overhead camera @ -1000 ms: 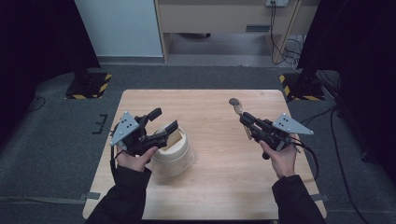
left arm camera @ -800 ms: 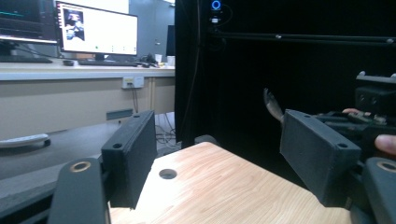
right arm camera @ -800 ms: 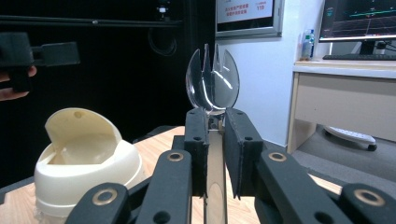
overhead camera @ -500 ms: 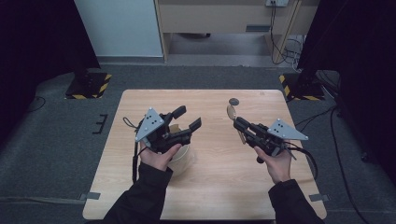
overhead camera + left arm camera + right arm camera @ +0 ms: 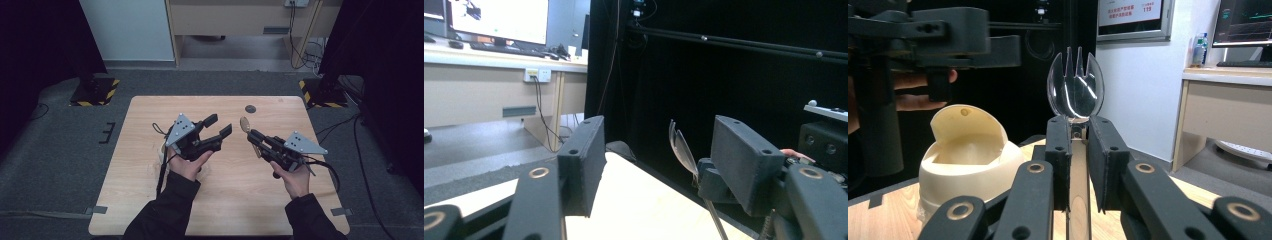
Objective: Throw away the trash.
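The right hand-held gripper point(image 5: 1078, 165) already pinches a clear plastic spork point(image 5: 1076, 87) by its handle, jaws pressed on it, tines up and raised above the tabletop point(image 5: 240, 200); that pick-up looks done; the left hand-held gripper point(image 5: 216, 126) hangs with its jaws spread wide and nothing between them, lifted above the cream lidded container point(image 5: 968, 155), which sits on the tabletop below that gripper, its flap lid tipped up; what seems left is bringing the spork to the container, or passing it across, and neither has begun; counted: one spork, one container, two hand-held grippers, and one small dark round thing point(image 5: 250, 108) near the tabletop's far edge, too small to name
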Demonstrator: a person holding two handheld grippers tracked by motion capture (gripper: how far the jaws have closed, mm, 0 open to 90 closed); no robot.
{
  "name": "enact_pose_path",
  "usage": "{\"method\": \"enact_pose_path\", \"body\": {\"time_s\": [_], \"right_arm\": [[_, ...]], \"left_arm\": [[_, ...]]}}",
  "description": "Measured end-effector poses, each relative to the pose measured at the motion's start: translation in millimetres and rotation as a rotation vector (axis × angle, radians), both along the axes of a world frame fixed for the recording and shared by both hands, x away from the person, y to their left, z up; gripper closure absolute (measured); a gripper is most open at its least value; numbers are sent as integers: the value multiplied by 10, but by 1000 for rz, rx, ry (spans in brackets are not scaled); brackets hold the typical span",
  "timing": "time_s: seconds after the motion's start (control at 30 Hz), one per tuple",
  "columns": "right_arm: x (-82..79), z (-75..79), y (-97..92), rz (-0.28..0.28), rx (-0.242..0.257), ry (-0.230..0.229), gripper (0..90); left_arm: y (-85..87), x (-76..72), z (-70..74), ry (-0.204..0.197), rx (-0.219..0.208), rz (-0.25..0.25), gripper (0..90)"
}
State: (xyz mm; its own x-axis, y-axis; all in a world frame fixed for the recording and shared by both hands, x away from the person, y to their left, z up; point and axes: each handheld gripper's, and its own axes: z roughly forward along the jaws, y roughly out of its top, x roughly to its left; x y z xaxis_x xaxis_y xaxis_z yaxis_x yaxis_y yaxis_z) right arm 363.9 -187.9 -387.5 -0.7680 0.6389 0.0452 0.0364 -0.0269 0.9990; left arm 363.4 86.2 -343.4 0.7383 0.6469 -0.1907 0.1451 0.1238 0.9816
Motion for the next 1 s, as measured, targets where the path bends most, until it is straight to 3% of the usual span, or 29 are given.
{"method": "enact_pose_path", "body": {"time_s": [0.23,0.4,0.53,0.8,1.0], "right_arm": [[-5,-27,35,10,-6,0,800],[-9,-39,49,16,-7,2,800],[-12,-46,55,19,-11,3,800],[-10,-57,66,24,-18,3,800],[-11,-73,78,24,-33,6,800]], "left_arm": [[-145,41,-37,32,6,-4,442],[-259,87,-93,84,-9,-1,471],[-299,109,-125,101,1,-2,506],[-354,140,-168,136,-1,-22,721],[-369,136,-170,149,-12,-44,801]]}}
